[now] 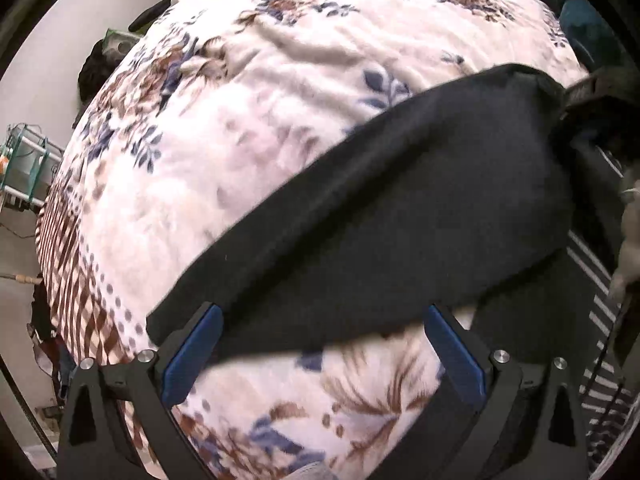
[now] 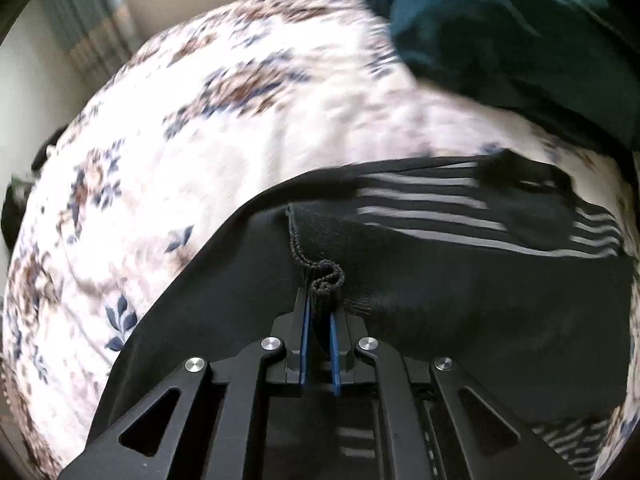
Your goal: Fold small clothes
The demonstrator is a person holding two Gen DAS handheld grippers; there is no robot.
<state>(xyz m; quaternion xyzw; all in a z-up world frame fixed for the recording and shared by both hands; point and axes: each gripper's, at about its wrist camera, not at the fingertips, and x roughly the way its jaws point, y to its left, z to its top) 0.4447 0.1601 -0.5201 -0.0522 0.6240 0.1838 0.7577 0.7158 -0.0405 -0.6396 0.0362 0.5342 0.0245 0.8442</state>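
White plush bedding printed with brown and blue flowers (image 1: 248, 168) is spread over the whole work surface and is taken as the landmark. Off its left edge, in the left wrist view, a pale wall and a teal wire rack (image 1: 24, 160) are seen. On the bedding, a black knitted garment with grey stripes (image 1: 400, 208) is stretched in a band from lower left to upper right. The left gripper (image 1: 322, 320) is held wide open, its blue-padded fingers (image 1: 192, 352) set well apart just beneath the near edge of the garment; nothing is clasped between them, though whether the fabric is touched cannot be told.

In the right wrist view, a curtained window (image 2: 100, 8) is seen beyond the bedding's (image 2: 200, 120) far left edge. The garment (image 2: 460, 272) lies on the near part of the bedding, its grey stripes toward the right. The right gripper (image 2: 320, 316) is closed on a bunched ribbed hem of the garment, which is pinched between the blue pads. At the far right of the bedding a dark teal fleece heap (image 2: 500, 24) is piled.
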